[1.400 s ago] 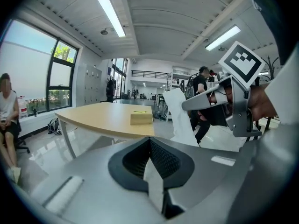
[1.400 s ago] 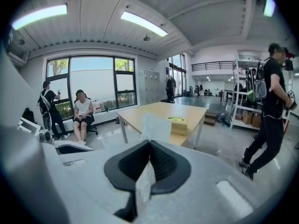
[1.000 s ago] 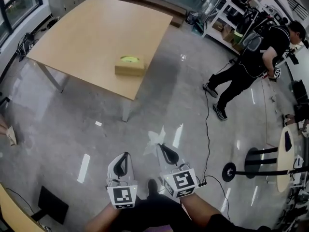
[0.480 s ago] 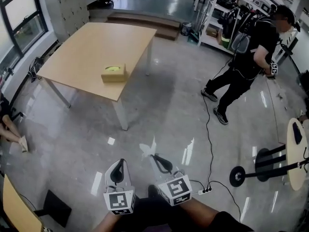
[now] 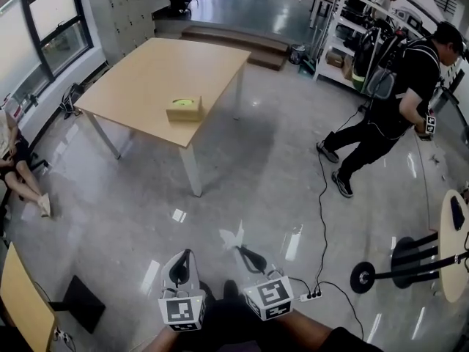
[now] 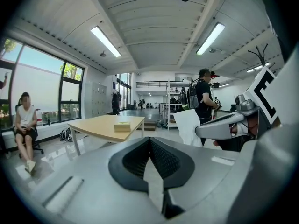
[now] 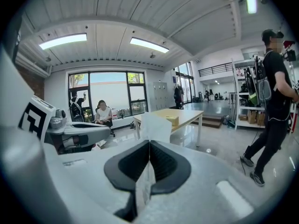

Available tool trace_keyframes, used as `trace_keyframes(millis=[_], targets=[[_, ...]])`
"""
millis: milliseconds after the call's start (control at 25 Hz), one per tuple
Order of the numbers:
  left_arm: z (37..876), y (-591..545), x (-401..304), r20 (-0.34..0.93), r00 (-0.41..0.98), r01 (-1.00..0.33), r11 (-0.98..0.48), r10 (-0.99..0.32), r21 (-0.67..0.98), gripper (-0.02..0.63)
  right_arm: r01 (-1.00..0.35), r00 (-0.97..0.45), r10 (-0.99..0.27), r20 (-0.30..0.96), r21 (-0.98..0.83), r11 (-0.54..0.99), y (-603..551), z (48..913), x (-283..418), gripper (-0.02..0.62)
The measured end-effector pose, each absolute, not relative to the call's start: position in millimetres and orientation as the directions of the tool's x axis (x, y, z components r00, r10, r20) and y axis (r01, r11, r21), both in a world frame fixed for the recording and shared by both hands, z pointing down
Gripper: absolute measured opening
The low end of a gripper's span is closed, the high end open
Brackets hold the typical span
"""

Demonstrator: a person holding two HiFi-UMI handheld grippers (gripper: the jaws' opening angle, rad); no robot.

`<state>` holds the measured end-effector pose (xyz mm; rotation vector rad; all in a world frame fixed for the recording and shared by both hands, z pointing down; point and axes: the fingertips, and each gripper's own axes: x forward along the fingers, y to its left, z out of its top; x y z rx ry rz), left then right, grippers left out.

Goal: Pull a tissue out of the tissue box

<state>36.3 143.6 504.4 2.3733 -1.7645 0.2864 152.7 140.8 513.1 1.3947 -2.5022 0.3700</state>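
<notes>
A: Where's the tissue box (image 5: 184, 109)?

B: On the surface (image 5: 139, 79), near its front edge. It's well apart from both claws, ahead and a bit left across the floor. Long axis runs side to side from where the person stands.

A: Claws?

B: Right claw (image 5: 238, 250) is clamped on a white tissue (image 5: 232, 235) that sticks out past the tips. Left claw (image 5: 186, 254) is together, nothing in it. Left looks marginally nearer the box, I'd say.
</notes>
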Motion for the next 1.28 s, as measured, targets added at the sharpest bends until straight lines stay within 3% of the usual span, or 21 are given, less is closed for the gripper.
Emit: trace_keyframes(millis=[1280], targets=[[515,159,24,0.225,0.305,-0.950,-0.312,-0.926,0.002,0.018,-0.840,-0.525,-0.777,0.348,-0.065,0.538,158,512,134,-0.008]])
